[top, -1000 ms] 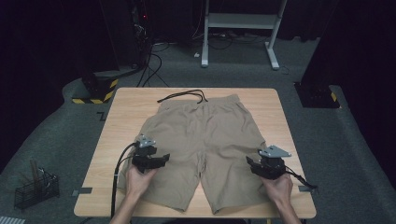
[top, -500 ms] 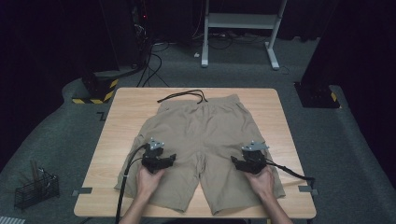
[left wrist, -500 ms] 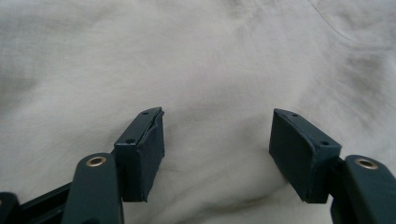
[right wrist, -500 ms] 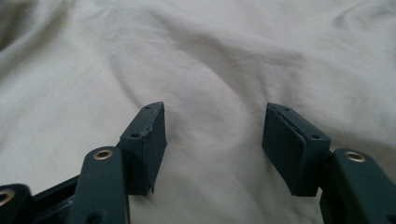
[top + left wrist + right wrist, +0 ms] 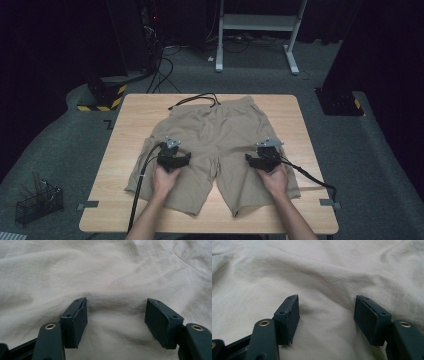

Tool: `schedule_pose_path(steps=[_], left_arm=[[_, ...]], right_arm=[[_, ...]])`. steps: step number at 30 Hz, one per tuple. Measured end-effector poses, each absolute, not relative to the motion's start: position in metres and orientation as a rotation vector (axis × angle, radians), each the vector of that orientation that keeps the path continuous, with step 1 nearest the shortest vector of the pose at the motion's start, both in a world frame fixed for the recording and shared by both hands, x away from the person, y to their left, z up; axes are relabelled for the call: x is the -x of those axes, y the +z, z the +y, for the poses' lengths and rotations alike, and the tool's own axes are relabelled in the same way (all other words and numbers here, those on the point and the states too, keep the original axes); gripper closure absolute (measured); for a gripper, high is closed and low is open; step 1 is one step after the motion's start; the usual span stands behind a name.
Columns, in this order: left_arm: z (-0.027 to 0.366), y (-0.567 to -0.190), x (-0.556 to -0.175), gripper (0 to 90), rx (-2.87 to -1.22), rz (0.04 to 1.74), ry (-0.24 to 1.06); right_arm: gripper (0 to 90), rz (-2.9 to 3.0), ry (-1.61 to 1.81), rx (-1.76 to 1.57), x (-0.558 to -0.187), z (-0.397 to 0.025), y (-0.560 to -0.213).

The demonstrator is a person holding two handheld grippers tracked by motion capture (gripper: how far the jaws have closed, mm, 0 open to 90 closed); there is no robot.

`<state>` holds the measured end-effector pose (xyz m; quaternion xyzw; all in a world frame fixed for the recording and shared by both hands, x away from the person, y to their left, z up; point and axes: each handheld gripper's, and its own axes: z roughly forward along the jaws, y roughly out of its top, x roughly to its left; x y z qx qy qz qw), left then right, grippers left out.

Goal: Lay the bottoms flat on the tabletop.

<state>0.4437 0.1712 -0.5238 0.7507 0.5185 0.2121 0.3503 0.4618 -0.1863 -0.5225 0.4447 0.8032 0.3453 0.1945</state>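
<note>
Khaki shorts (image 5: 215,135) lie flat on the wooden table (image 5: 130,120), waistband at the far side, black drawstring (image 5: 195,99) trailing off it. My left gripper (image 5: 176,152) rests on the left leg of the shorts, and my right gripper (image 5: 260,156) on the right leg. In the left gripper view the left gripper (image 5: 116,315) is open, its pads pressed onto the cloth (image 5: 105,272) with a small ridge of fabric between them. The right gripper (image 5: 327,313) is open too, tips down on wrinkled cloth (image 5: 319,270).
A black wire basket (image 5: 37,202) stands on the floor at the left. A white desk frame (image 5: 260,30) and cables (image 5: 160,65) sit beyond the table's far edge. Bare wood shows along the table's left, right and near edges.
Both grippers have moved forward from the hems of the legs up onto the thighs of the shorts, and inward a little. The shorts lie as before.
</note>
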Motion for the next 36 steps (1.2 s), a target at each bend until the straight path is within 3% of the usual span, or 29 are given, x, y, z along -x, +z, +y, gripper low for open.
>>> schedule_pose_path(steps=[4, 8, 15, 21, 29, 36], left_arm=[[0.173, -0.518, -0.438, 34.1, -1.986, 1.375, 0.512], [0.176, -0.517, -0.409, 33.9, -2.033, 1.358, 0.524], [0.177, -0.512, -0.375, 32.0, -2.027, 1.359, 0.418], [0.178, -0.510, -0.378, 30.7, -1.981, 1.316, 0.427], [0.170, -0.526, -0.375, 29.3, -2.013, 1.235, 0.561], [0.170, -0.526, -0.373, 29.4, -2.008, 1.248, 0.568]], right_arm=[[38.1, 2.246, 0.956, -1.251, -0.463, -0.187, -0.522], [38.0, 2.263, 0.953, -1.236, -0.435, -0.186, -0.521], [36.1, 2.289, 0.955, -1.218, -0.410, -0.183, -0.521], [38.0, 2.253, 1.008, -1.204, -0.397, -0.192, -0.509], [37.0, 2.255, 0.953, -1.225, -0.390, -0.197, -0.522], [36.1, 2.265, 0.965, -1.234, -0.392, -0.198, -0.522]])
